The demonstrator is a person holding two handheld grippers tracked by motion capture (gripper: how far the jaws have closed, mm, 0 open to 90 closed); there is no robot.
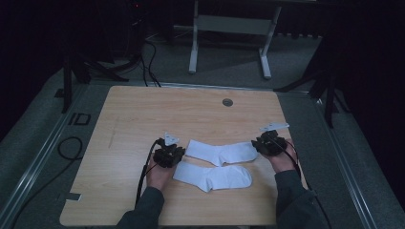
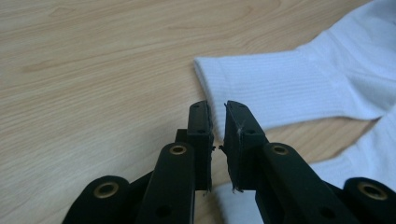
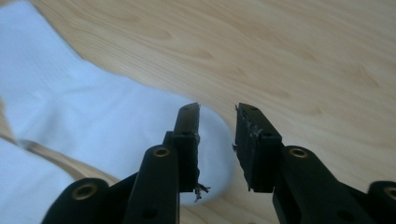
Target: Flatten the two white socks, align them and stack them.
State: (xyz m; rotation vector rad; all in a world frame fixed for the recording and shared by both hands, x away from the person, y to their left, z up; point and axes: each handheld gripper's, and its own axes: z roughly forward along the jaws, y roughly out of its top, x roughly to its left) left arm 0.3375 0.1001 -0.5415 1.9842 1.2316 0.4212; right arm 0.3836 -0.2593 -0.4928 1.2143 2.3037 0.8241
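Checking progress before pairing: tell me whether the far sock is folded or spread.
Spread. The far sock lies flat at full length on the table, cuff toward the left gripper, toe by the right gripper.

We see bare tabletop (image 1: 143, 114) all around the far sock (image 1: 222, 151) on its far side, open for any pass. Just nearer, the near sock (image 1: 212, 176) blocks that side. The left gripper (image 1: 168, 153) and right gripper (image 1: 270, 143) crowd its two ends.
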